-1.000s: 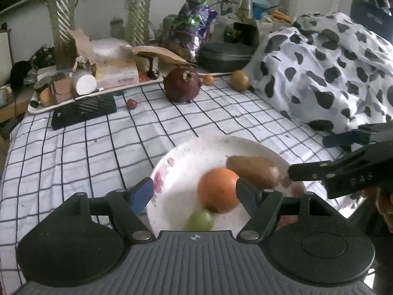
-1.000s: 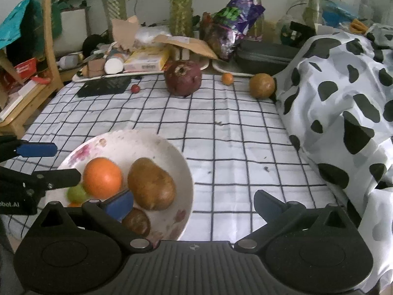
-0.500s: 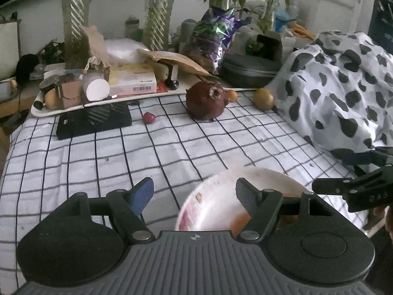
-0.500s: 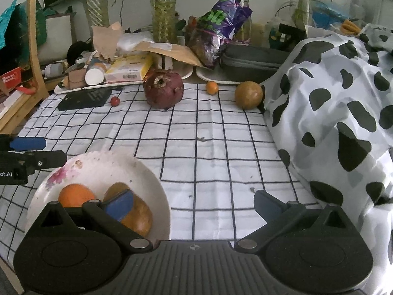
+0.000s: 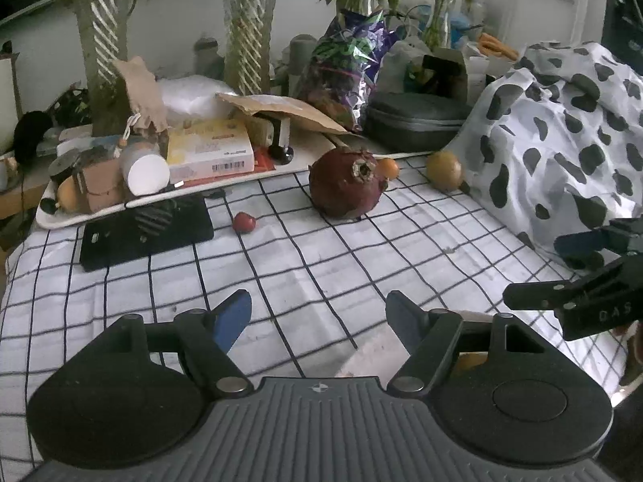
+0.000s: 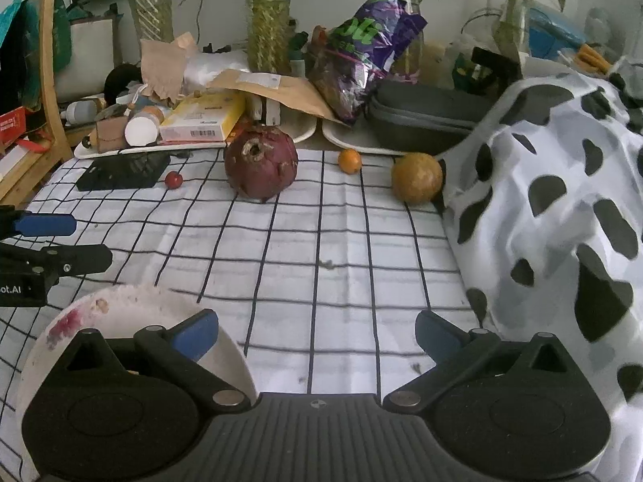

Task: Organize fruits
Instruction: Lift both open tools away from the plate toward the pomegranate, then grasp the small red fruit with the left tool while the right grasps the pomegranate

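Two grippers are working over a black-and-white checked cloth (image 6: 321, 241). Four loose fruits are lying in a row along the cloth's far edge: one small red fruit (image 6: 173, 179), one large dark red pomegranate (image 6: 260, 168), one small orange fruit (image 6: 349, 160) and one round yellow-brown fruit (image 6: 416, 177), which is sitting just beside a cow-print blanket (image 6: 562, 201) on the right. One black flat device (image 6: 122, 171) is lying left of the red fruit, in front of one cluttered tray (image 5: 72, 219). One white plate (image 6: 120, 305) is sitting near the front left, largely hidden behind the right gripper's body; one orange fruit (image 5: 472, 359) is showing on it in the left wrist view, and any further contents cannot be counted. The left gripper (image 5: 317, 317) is hovering above the cloth, jaws spread wide and holding nothing. The right gripper (image 6: 317, 335) is likewise hovering with jaws spread and empty, its left finger (image 6: 197, 333) standing over the plate's rim.
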Motion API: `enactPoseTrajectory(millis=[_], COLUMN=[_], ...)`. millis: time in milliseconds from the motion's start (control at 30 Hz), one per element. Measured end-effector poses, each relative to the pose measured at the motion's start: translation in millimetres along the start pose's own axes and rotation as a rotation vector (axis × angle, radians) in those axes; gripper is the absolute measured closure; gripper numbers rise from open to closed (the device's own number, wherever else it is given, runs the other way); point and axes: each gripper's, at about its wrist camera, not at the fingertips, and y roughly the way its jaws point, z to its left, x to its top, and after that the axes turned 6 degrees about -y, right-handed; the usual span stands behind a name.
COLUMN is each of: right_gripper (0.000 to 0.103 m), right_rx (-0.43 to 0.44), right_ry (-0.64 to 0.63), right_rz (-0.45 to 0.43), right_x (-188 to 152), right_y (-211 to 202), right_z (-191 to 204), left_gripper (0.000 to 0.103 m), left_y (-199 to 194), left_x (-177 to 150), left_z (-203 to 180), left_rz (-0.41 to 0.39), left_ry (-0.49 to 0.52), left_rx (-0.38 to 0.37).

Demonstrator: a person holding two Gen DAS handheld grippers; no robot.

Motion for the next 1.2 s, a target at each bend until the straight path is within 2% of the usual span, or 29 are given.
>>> enactPoseTrajectory(millis=[300, 567, 800, 933, 1100, 1133, 1200], right_gripper=[0.000, 0.000, 0.000, 0.000, 0.000, 0.000, 0.000], right_rx=[-0.003, 0.014, 0.009, 0.013, 0.004, 0.002, 0.003], right_ry=[-0.036, -0.037, -0.033, -0.038, -0.059, -0.063, -0.065], right_rz=[0.006, 0.020, 0.036, 0.042, 0.048, 0.048, 0.050], right_x=[18, 37, 53, 62, 72, 73, 76], right_y=[22, 46, 67, 76, 89, 91, 96], right_z=[1, -2, -5, -5, -6, -7, -9], left_gripper=[0.030, 0.031, 0.032, 0.044, 0.051, 0.060, 0.062], left_y=[21, 43, 64, 77, 94, 97, 104], left_x=[16, 26, 34, 39, 44, 45, 47], left_z=[8, 18, 23, 27, 34, 35, 38], left_rz=[0.013, 0.022, 0.000, -0.015, -0.028, -0.025, -0.013], left_ry=[-0.007, -0.010, 0.037, 0.059, 0.089, 0.092, 0.084], left_rx=[-0.034, -0.027, -0.010, 0.026, 0.052, 0.055, 0.053])
